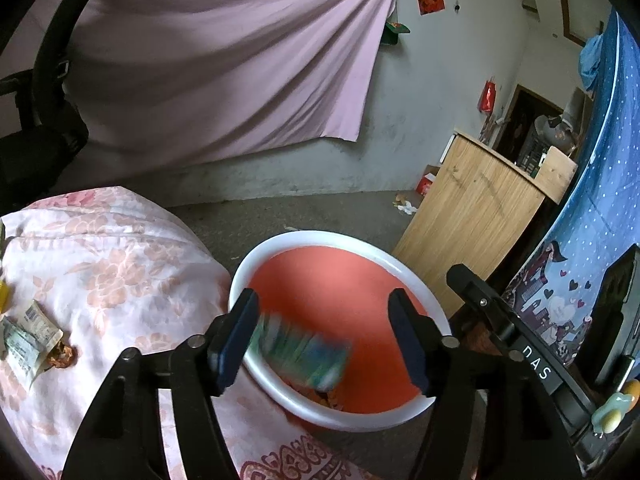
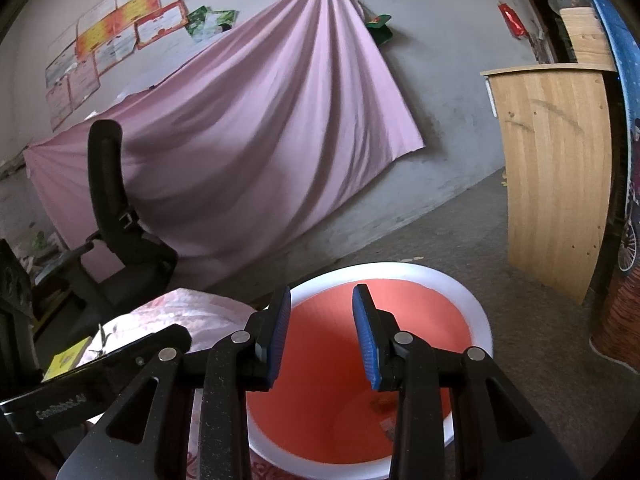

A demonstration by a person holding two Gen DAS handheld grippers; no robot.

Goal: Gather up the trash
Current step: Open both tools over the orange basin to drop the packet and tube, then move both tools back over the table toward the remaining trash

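A red bin with a white rim (image 1: 280, 248) stands on the floor beside a table under a floral cloth (image 1: 120, 264). My left gripper (image 1: 324, 336) is open above the bin. A green wrapper (image 1: 300, 350), blurred, falls between its fingers into the bin. More wrappers (image 1: 28, 340) and a brown scrap (image 1: 62, 356) lie on the cloth at the left. In the right wrist view my right gripper (image 2: 322, 336) is open and empty over the same bin (image 2: 472, 304), with small scraps (image 2: 386, 412) at its bottom.
A black office chair (image 2: 116, 240) stands behind the table. A wooden cabinet (image 1: 476, 212) is at the right, a blue patterned cloth (image 1: 592, 184) beside it. A pink sheet (image 1: 224, 64) hangs on the wall. A yellow item (image 2: 66, 358) lies on the cloth.
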